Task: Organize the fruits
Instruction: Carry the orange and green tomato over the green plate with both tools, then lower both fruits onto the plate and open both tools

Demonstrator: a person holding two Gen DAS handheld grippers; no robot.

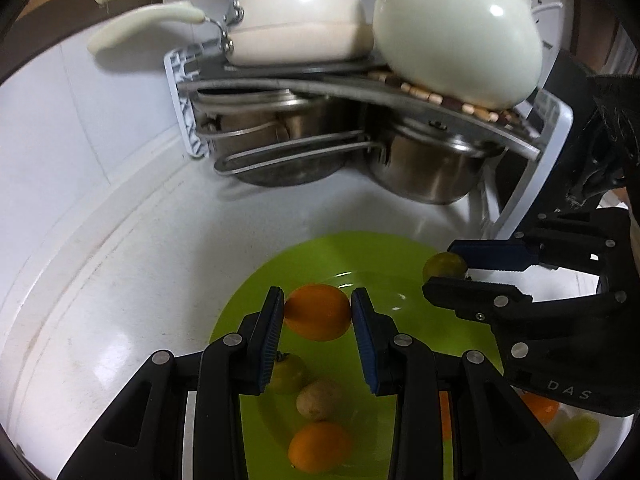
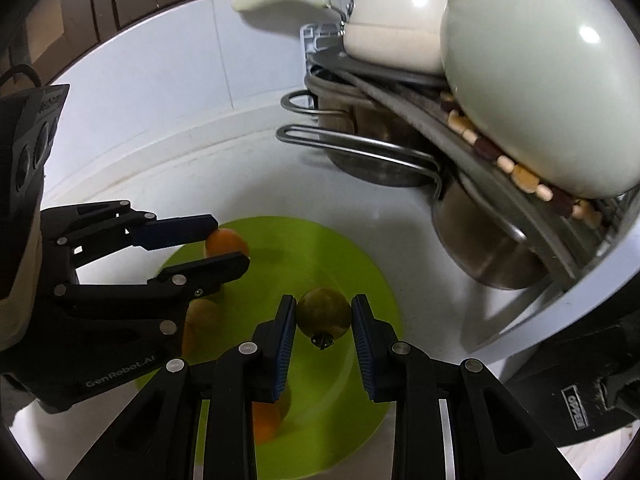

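Note:
A lime-green plate (image 1: 404,280) lies on the white counter; it also shows in the right wrist view (image 2: 360,280). My left gripper (image 1: 318,312) is shut on an orange (image 1: 318,312) above the plate; the right wrist view shows this gripper (image 2: 228,246) and the orange (image 2: 227,241) too. My right gripper (image 2: 323,316) is shut on a green tomato (image 2: 323,316) with a dark stem, held over the plate; the left wrist view shows them at the plate's right edge (image 1: 445,266). On the plate lie another green tomato (image 1: 288,374), a brownish round fruit (image 1: 316,398) and a second orange (image 1: 320,446).
A white dish rack (image 1: 188,120) stands behind the plate, with steel pots (image 1: 428,172) below and a cream saucepan (image 1: 296,28) and pale green teapot (image 1: 460,36) above. More fruit, orange (image 1: 540,406) and green (image 1: 576,436), lies at the right of the plate.

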